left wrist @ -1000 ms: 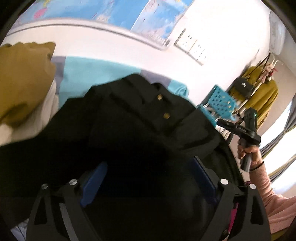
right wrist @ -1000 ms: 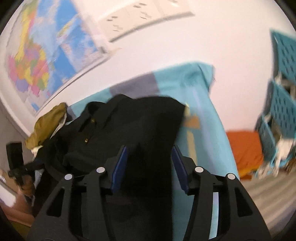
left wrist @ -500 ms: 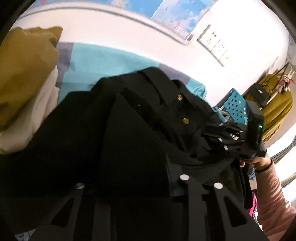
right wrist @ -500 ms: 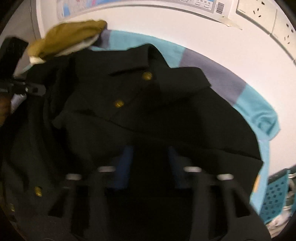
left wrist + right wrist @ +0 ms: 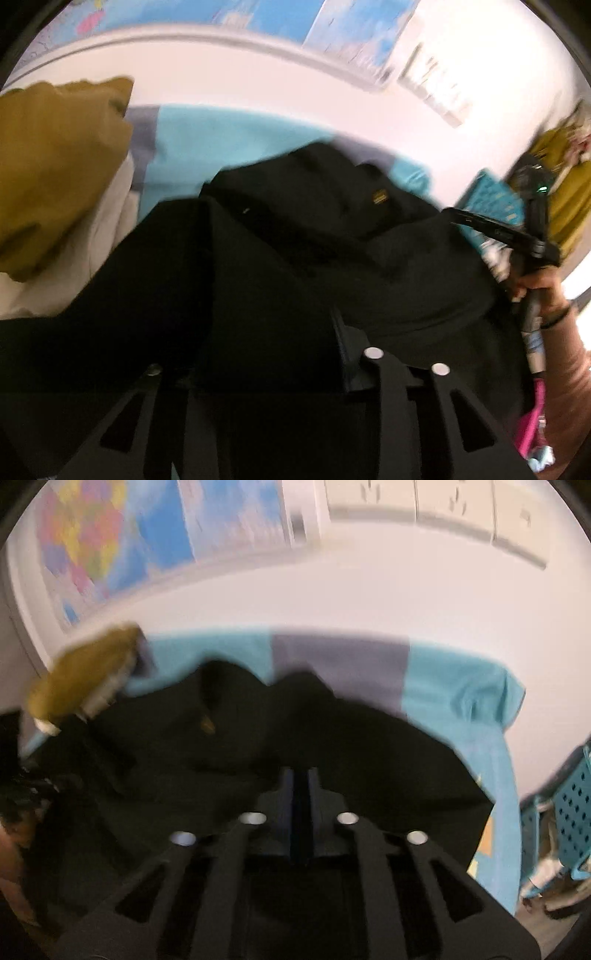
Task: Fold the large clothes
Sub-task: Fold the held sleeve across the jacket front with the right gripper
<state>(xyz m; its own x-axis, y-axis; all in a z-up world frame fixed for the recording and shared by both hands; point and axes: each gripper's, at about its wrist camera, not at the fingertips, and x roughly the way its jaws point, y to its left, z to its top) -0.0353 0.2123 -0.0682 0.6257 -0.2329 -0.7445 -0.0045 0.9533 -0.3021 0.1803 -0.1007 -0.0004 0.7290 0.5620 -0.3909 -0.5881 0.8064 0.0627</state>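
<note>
A large black coat (image 5: 314, 266) with gold buttons lies on a teal and grey cloth (image 5: 229, 147) over the table. My left gripper (image 5: 273, 332) is shut on a fold of the black coat, which drapes over and hides the left finger. My right gripper (image 5: 301, 779) has its blue pads pressed together at the coat's (image 5: 369, 760) near edge; whether cloth sits between them is hidden. It also shows in the left wrist view (image 5: 495, 229), held in a hand at the coat's right side.
A mustard garment (image 5: 51, 166) on a white one is piled at the table's left end (image 5: 81, 679). Teal perforated baskets (image 5: 569, 812) stand to the right. A wall with a world map (image 5: 147, 535) and sockets is behind the table.
Both grippers have closed from open. The right gripper's pads came together at the coat's edge, and both views have shifted over the coat.
</note>
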